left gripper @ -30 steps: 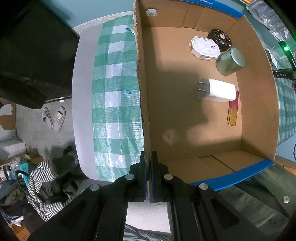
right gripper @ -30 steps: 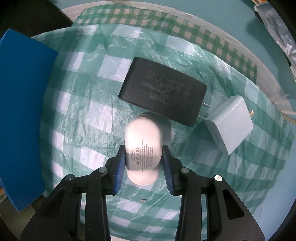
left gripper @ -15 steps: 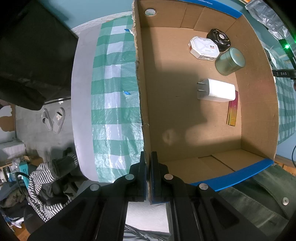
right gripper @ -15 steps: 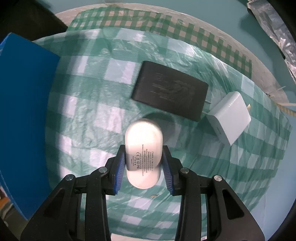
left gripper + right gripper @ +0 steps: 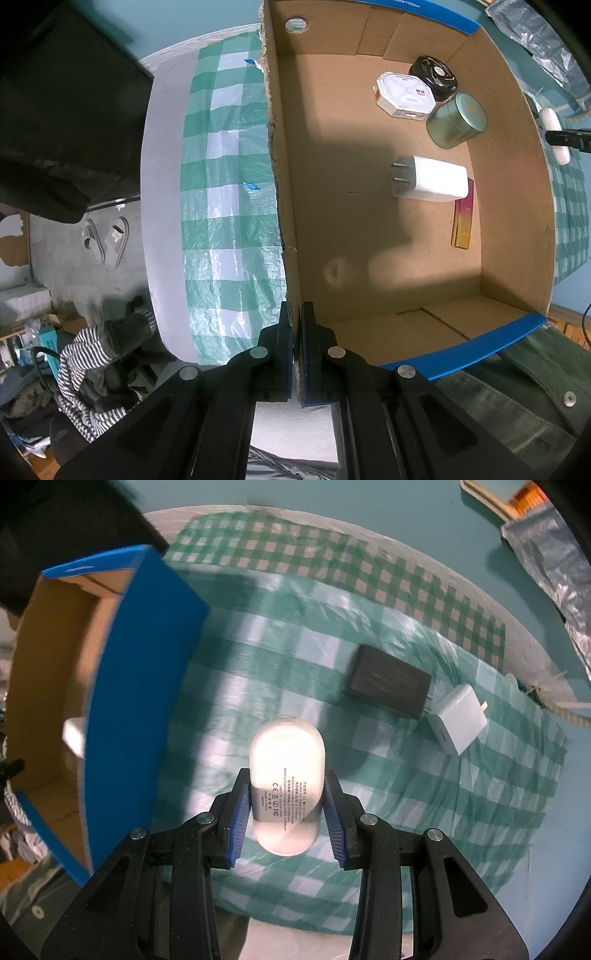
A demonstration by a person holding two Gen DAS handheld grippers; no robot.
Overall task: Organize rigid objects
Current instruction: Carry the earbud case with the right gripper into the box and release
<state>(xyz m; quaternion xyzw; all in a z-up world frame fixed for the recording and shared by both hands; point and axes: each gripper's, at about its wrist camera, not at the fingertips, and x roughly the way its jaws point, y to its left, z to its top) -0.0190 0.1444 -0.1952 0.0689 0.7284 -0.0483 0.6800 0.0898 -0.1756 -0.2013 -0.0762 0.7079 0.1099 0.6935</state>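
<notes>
Box pinned, power bank en route

Left wrist: left gripper, fingers pinched shut on the cardboard box wall, likely to steady it; inside lie a white charger, green tin, octagonal white case, black disc, slim gold bar. Right wrist: right gripper clamps white power bank above the tabletop, beside the box; black adapter & white plug wait outside
</notes>
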